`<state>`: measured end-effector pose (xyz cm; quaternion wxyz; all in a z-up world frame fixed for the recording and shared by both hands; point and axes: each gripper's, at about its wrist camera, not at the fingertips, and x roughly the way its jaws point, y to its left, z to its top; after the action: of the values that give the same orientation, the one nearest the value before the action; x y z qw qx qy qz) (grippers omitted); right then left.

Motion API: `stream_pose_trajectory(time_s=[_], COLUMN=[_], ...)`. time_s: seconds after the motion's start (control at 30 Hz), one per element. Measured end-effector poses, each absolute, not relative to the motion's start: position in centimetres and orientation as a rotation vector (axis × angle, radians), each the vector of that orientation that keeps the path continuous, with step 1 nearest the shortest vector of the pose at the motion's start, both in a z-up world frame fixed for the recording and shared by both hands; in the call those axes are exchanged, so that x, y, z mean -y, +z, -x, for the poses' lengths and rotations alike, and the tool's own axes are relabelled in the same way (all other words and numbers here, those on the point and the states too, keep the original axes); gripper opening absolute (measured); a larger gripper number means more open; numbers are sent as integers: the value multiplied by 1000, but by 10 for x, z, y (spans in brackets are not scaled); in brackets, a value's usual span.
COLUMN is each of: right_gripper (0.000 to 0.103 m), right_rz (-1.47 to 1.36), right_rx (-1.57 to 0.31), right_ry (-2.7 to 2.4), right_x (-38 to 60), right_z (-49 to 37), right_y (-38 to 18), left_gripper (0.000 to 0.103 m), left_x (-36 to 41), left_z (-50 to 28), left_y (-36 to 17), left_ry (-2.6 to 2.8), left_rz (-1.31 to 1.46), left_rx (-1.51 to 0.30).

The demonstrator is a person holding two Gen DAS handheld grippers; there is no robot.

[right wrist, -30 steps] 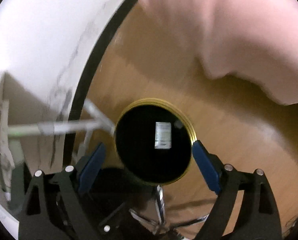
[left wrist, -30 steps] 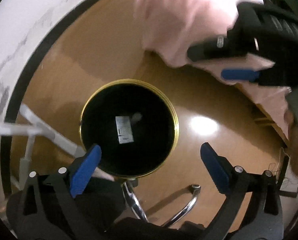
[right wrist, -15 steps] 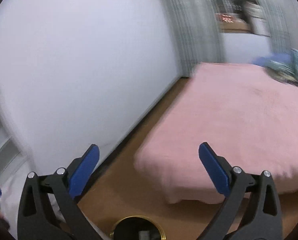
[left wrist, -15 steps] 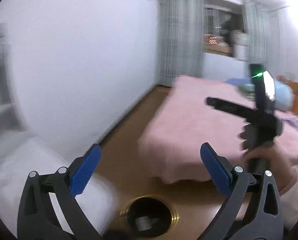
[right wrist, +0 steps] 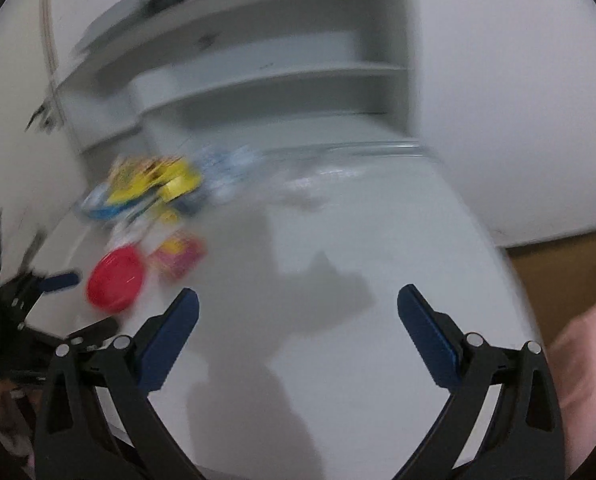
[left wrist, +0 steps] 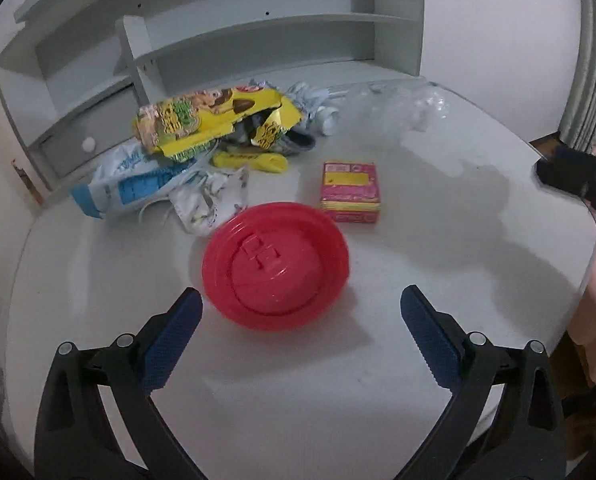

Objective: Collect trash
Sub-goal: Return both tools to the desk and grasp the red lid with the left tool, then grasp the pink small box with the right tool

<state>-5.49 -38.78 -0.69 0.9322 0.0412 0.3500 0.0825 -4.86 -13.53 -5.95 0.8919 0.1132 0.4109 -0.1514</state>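
Note:
Trash lies on a white table (left wrist: 437, 264). A red plastic lid (left wrist: 274, 266) sits just ahead of my open, empty left gripper (left wrist: 298, 312). Behind it is a pink and yellow carton (left wrist: 350, 191), a crumpled white wrapper (left wrist: 210, 200), a blue and white bag (left wrist: 126, 184), a yellow snack bag (left wrist: 214, 120) and a crushed clear bottle (left wrist: 389, 108). My right gripper (right wrist: 296, 312) is open and empty over bare table; its view is blurred, with the red lid (right wrist: 116, 280) and carton (right wrist: 178, 258) at the left.
Grey shelves with a drawer (left wrist: 226, 44) stand at the back of the table. The table's right edge (left wrist: 589, 248) drops to a wooden floor (right wrist: 569, 264). My left gripper's fingers (right wrist: 58, 280) show at the left of the right wrist view.
Both grippers swung up from over the black gold-rimmed bin on the floor, past the bed, to the table with the trash. Both stay open and empty.

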Motion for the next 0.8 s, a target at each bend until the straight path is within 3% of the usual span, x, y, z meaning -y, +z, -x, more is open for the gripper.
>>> stream_pose_trajectory(time_s=[0.17, 0.23, 0.27, 0.8], right_gripper=[96, 96, 96, 96], right_rz=[-21, -14, -16, -30], right_rx=[-780, -805, -819, -942], right_ry=[230, 236, 240, 91], right_x=[346, 336, 334, 248], right_z=[33, 24, 19, -56], right_y=[-19, -22, -23, -47], left_gripper=[96, 90, 80, 80], left_x=[122, 118, 114, 33], left_z=[26, 19, 18, -10], left_y=[-70, -72, -71, -57], left_ry=[-343, -360, -355, -278], left_rz=[-229, -214, -215, -79], left_rx=[-931, -941, -931, -914])
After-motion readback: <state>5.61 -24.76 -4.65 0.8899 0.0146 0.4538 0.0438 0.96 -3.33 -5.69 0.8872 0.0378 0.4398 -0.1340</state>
